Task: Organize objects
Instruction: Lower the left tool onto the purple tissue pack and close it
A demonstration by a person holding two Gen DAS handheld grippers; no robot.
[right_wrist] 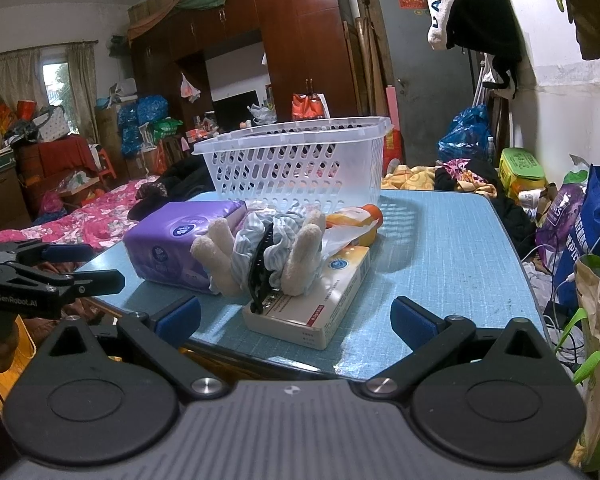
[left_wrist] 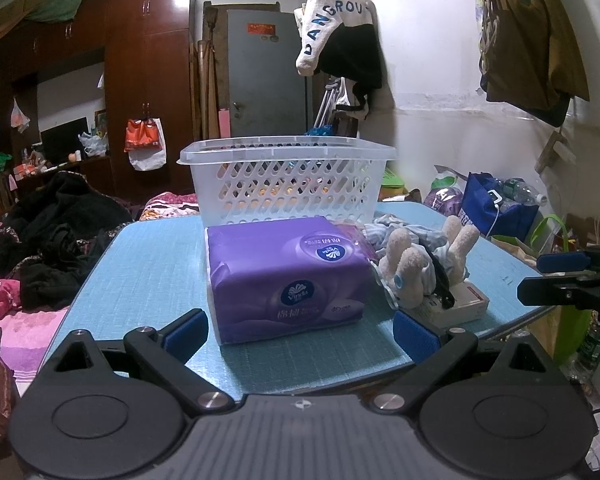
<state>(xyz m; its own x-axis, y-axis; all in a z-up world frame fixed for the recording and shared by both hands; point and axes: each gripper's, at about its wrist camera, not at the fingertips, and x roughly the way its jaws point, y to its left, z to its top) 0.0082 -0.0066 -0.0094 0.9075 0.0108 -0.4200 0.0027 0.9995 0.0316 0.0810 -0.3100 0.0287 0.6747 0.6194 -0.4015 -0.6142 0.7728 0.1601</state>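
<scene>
Fingers (left_wrist: 188,332) of both grippers spread wide, empty, purple tissue pack (left_wrist: 288,276) lying flat, long axis running toward basket (left_wrist: 288,172)

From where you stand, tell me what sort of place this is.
Most likely a lived-in, cluttered bedroom in a home. A bed with pink floral bedding lies behind the blue table, a tall dark wooden wardrobe lines the far wall, and clothes hang by the door.
</scene>
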